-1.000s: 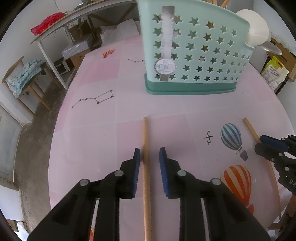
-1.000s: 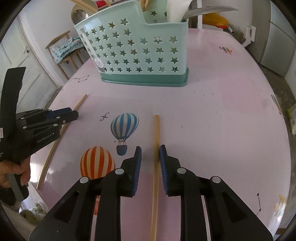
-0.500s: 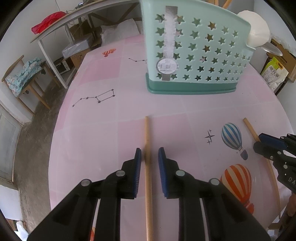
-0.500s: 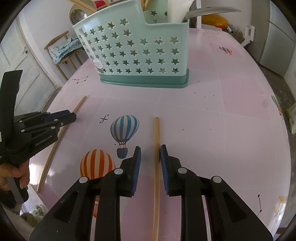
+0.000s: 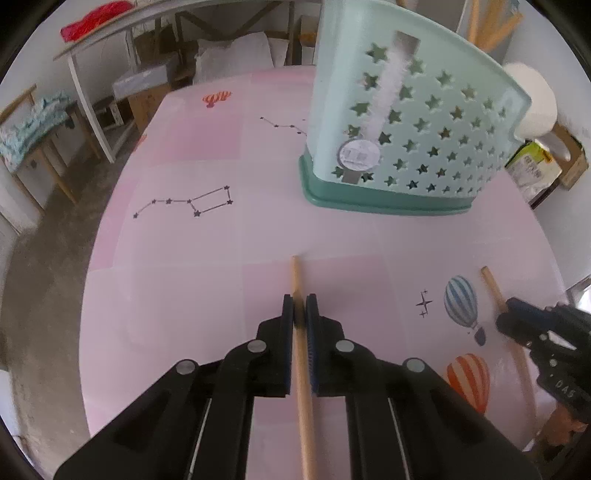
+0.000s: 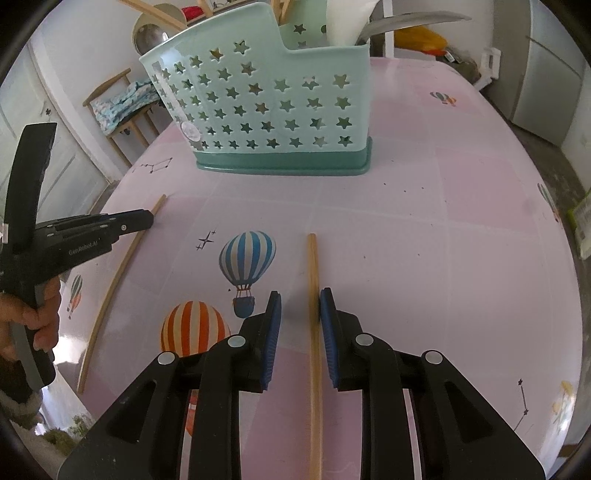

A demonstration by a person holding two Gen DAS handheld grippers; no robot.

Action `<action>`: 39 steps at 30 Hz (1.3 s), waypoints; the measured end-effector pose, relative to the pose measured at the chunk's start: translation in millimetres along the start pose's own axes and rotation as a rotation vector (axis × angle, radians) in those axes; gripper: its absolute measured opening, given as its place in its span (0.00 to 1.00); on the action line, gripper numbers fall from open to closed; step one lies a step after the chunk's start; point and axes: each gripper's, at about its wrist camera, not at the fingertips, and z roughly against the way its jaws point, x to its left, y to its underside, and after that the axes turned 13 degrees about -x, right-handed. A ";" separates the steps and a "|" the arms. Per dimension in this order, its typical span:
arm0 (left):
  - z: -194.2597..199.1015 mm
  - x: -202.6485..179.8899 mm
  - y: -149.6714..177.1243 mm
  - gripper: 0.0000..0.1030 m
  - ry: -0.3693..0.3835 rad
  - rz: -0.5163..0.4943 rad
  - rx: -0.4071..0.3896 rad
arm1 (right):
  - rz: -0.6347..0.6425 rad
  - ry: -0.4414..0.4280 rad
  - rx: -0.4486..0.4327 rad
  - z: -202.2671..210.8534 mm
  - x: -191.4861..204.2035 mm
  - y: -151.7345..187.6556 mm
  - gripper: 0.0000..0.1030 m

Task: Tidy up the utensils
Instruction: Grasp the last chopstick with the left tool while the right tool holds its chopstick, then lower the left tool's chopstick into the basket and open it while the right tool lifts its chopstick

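Two wooden chopsticks lie on the pink table. My left gripper [image 5: 300,310] is shut on one chopstick [image 5: 297,280], which runs between its pads. The left gripper also shows in the right wrist view [image 6: 146,221], over that chopstick [image 6: 110,291]. My right gripper [image 6: 300,314] is open around the other chopstick [image 6: 313,266], whose shaft touches the right pad; the left pad stands apart. In the left wrist view the right gripper [image 5: 511,317] sits over that chopstick [image 5: 491,284]. The mint star-holed utensil basket [image 5: 410,140] stands ahead; it also shows in the right wrist view [image 6: 266,107].
The basket holds wooden sticks, a white utensil [image 6: 347,18] and a metal blade [image 6: 413,22]. The table [image 5: 192,266] has balloon and star prints. A chair with cloth [image 6: 122,103] and a grey cabinet [image 6: 546,81] stand beyond the table's edges.
My left gripper has closed onto its chopstick. My right gripper has stayed open, and its chopstick now lies against the right pad. Both views have moved closer to the basket.
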 end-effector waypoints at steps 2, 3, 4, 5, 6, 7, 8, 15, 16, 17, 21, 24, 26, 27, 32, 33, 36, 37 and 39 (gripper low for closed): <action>2.5 2.8 -1.7 0.05 0.013 0.020 -0.008 | -0.003 0.000 0.000 0.0 -0.5 -0.7 0.21; 6.1 4.0 -3.0 0.05 0.023 0.030 -0.019 | -0.006 0.003 -0.001 -0.1 -1.1 -1.3 0.21; 9.7 5.2 -4.3 0.05 0.029 0.037 -0.030 | -0.009 0.006 -0.002 -0.6 -1.9 -2.2 0.21; 15.1 6.4 -6.4 0.05 0.037 0.044 -0.046 | -0.013 0.008 -0.003 -1.1 -2.8 -3.0 0.21; 22.4 7.3 -9.0 0.05 0.046 0.053 -0.065 | -0.015 0.010 -0.004 -1.7 -3.2 -3.7 0.21; 29.9 8.1 -11.6 0.05 0.057 0.062 -0.084 | -0.014 0.019 -0.005 -2.9 -3.5 -4.9 0.21; 38.3 8.9 -13.8 0.05 0.070 0.071 -0.105 | -0.008 0.029 -0.003 -4.2 -3.1 -5.7 0.21; 108.0 7.2 -36.2 0.05 0.161 0.089 -0.299 | 0.107 0.098 -0.018 -9.2 14.7 -5.3 0.04; 119.2 6.1 -39.8 0.05 0.180 0.093 -0.334 | 0.100 0.100 -0.021 -8.7 15.4 -5.0 0.04; 126.8 5.1 -41.9 0.05 0.191 0.096 -0.358 | 0.087 0.094 -0.024 -7.7 14.3 -4.6 0.04; 154.9 0.3 -53.0 0.05 0.239 0.104 -0.453 | 0.022 0.049 -0.049 3.9 6.2 -5.6 0.04; 166.6 -4.0 -66.0 0.05 0.280 0.111 -0.496 | -0.003 0.045 -0.082 15.7 2.4 -10.3 0.04; 172.0 -9.5 -75.7 0.05 0.314 0.108 -0.514 | -0.021 0.045 -0.103 23.3 -2.3 -14.9 0.04; 175.0 -12.4 -82.9 0.05 0.352 0.113 -0.523 | -0.027 0.046 -0.114 27.6 -4.9 -17.7 0.04; 195.2 -23.7 -117.3 0.05 0.462 0.113 -0.582 | -0.041 0.055 -0.156 44.3 -9.3 -25.2 0.04; 200.5 -26.1 -126.5 0.05 0.480 0.111 -0.600 | -0.045 0.052 -0.161 46.5 -10.3 -25.9 0.04; 214.5 -32.8 -154.6 0.05 0.510 0.103 -0.648 | -0.051 0.041 -0.166 49.1 -11.3 -27.7 0.04; 218.1 -34.8 -161.5 0.05 0.507 0.096 -0.665 | -0.051 0.037 -0.168 48.6 -11.1 -28.6 0.04; 224.4 -40.9 -177.2 0.05 0.485 0.076 -0.706 | -0.054 0.028 -0.172 50.1 -12.0 -27.9 0.04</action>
